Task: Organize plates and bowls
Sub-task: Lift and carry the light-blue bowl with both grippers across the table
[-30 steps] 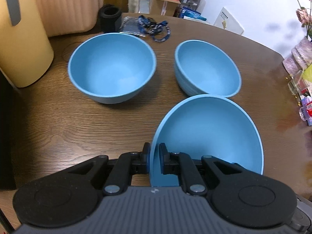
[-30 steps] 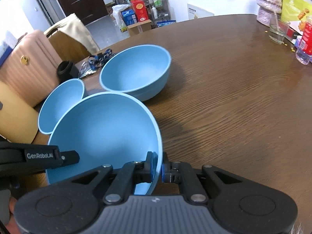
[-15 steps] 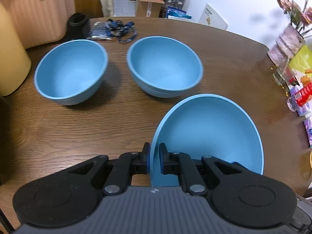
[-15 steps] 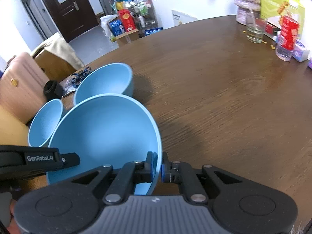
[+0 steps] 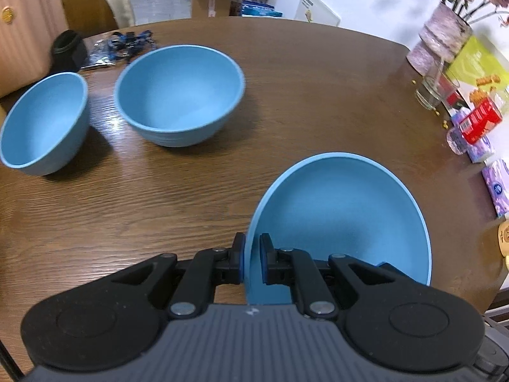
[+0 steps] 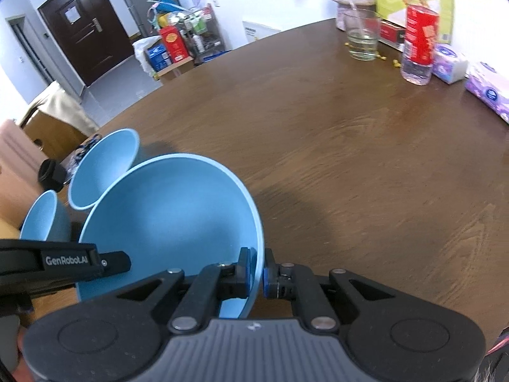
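You have one large, smooth matte-blue bowl (image 5: pixel 343 222) pinched between both tools. Your left gripper (image 5: pixel 252 259) has its jaws closed tight on the thin rim at one side, and your right gripper (image 6: pixel 256 269) has its jaws clamped on the rim at the opposite side, one pad inside the wall and one outside. The bowl is round and deep and hangs above the dark wood-grain tabletop (image 5: pixel 318 102). Beyond the held bowl, toward the far-left edge of the tabletop, stand two more blue bowls: a middle bowl (image 5: pixel 179 94) with faint ridges low on its wall, and just beside it a smaller bowl (image 5: pixel 43 124). Well apart from the held bowl, at the right edge, stands a clear drinking glass (image 6: pixel 362 36).
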### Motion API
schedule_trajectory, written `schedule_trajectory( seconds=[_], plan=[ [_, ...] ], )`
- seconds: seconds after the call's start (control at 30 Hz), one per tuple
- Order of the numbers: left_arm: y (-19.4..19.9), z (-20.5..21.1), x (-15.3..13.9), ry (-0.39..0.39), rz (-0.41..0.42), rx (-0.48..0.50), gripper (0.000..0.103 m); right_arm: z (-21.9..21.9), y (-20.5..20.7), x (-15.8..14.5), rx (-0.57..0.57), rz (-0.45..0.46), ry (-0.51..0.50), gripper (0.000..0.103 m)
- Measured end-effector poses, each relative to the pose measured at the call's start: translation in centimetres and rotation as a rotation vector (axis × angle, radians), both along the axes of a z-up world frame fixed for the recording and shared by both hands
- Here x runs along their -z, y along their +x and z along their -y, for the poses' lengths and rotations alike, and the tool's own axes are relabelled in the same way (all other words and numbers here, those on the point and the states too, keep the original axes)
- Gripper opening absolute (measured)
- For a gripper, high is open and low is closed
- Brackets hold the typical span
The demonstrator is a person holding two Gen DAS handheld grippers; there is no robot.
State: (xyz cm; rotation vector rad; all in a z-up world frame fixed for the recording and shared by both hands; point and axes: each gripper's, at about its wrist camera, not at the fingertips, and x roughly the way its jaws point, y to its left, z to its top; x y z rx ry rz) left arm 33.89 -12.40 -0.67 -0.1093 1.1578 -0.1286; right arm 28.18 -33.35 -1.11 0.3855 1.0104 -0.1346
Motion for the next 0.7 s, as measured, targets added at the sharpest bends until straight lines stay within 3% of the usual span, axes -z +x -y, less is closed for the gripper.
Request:
schedule_trajectory(
  seconds=[0.7],
  plan=[
    [1.4, 8.4, 3.0, 0.024, -0.025, 0.077, 0.010, 7.4, -0.1, 3.1, 0.100, -0.027, -0.004, 0.007]
  ],
)
